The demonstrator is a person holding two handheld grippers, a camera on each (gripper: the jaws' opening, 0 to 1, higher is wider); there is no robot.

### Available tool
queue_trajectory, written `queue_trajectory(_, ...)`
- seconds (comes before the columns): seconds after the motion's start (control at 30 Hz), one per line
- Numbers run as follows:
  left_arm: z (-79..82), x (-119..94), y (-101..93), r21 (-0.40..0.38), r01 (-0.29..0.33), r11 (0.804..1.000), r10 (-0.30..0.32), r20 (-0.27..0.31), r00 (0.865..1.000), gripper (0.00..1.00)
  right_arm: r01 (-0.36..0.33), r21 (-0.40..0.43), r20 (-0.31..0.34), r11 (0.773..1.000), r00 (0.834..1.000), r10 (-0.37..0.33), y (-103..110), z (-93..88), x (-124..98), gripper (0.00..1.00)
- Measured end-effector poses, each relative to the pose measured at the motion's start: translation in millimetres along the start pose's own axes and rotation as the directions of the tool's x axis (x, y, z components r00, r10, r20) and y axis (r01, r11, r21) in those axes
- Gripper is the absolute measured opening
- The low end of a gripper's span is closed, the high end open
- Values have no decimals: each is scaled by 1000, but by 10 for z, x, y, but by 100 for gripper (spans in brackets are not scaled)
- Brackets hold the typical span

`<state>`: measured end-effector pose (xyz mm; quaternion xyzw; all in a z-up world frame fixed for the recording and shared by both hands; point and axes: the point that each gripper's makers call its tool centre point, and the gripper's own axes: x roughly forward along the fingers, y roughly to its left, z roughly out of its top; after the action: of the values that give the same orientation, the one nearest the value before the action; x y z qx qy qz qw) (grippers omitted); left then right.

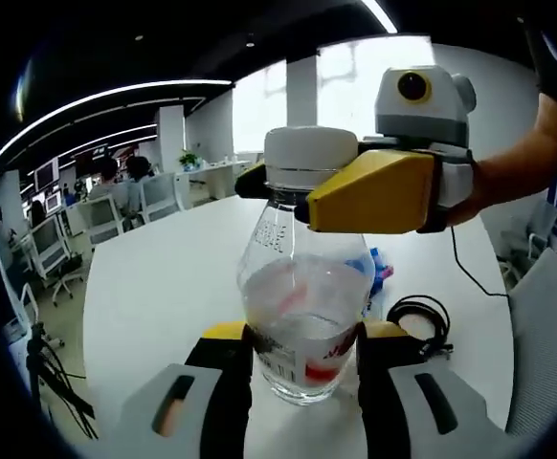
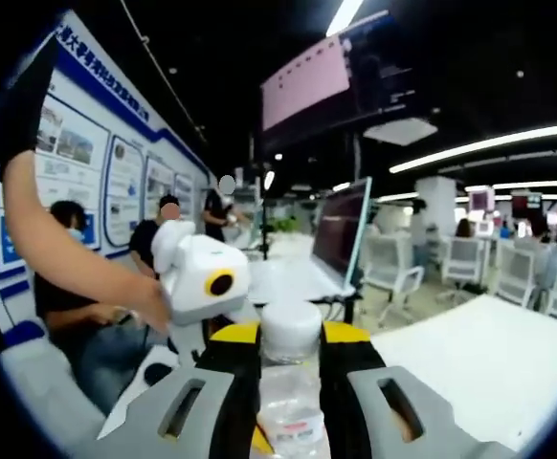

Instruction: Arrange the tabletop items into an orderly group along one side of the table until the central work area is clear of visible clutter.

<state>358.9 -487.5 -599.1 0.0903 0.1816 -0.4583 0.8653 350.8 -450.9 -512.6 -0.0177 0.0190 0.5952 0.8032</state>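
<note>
So both claws are on the same clear plastic bottle (image 1: 302, 316) here. It stands upright on the white worktop (image 1: 154, 287), near the edge closest to the left gripper view's camera, with a bit of water in it and a red and white label low on its body. The left claw (image 1: 303, 356) is clenched around the lower body of the bottle, its yellow-tipped black fingers (image 1: 229, 368) pressed against either side of the label area. The right claw (image 1: 302, 186) comes in from the right in the left gripper view, held by a person's hand (image 1: 470, 186), and it's clamped on the bottle's neck right under the white cap (image 1: 309, 155). In the right gripper view you see that same grip from behind: the right claw (image 2: 291, 359) has the cap (image 2: 291, 330) sitting between its fingers, squeezed tight at the neck, and the left claw's white body (image 2: 202, 277) shows just to the left with a person's arm (image 2: 68, 253) reaching to it. On the worktop behind the bottle there's a coiled black cable (image 1: 420, 320) off to the right, and something blue (image 1: 378, 268) right behind the bottle that I can't make out. An open laptop (image 2: 341, 234) sits further back on the worktop in the right gripper view. Office chairs (image 1: 101, 215) and people are in the background.
</note>
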Motion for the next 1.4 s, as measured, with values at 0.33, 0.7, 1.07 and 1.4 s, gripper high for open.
queue_trajectory(0.33, -195, 200, 334, -16, 15, 1000, -15, -27, 1000, 42, 45, 36, -41, 998, 998, -44, -333, -256, 210, 18)
queue_trajectory(0.7, -472, 350, 630, -14, 22, 1000, -23, -91, 996, 42, 68, 70, -89, 995, 994, -62, -568, -574, 443, 18)
queue_trajectory(1.07, -605, 489, 871, 10, 6, 1000, -5, -122, 993, 42, 118, 97, -97, 988, 989, -109, -796, -742, 542, 18)
queue_trajectory(1.4, -595, 512, 996, 45, 2, 999, 4, -136, 991, 42, 138, 55, -102, 989, 986, -132, -851, -737, 647, 19)
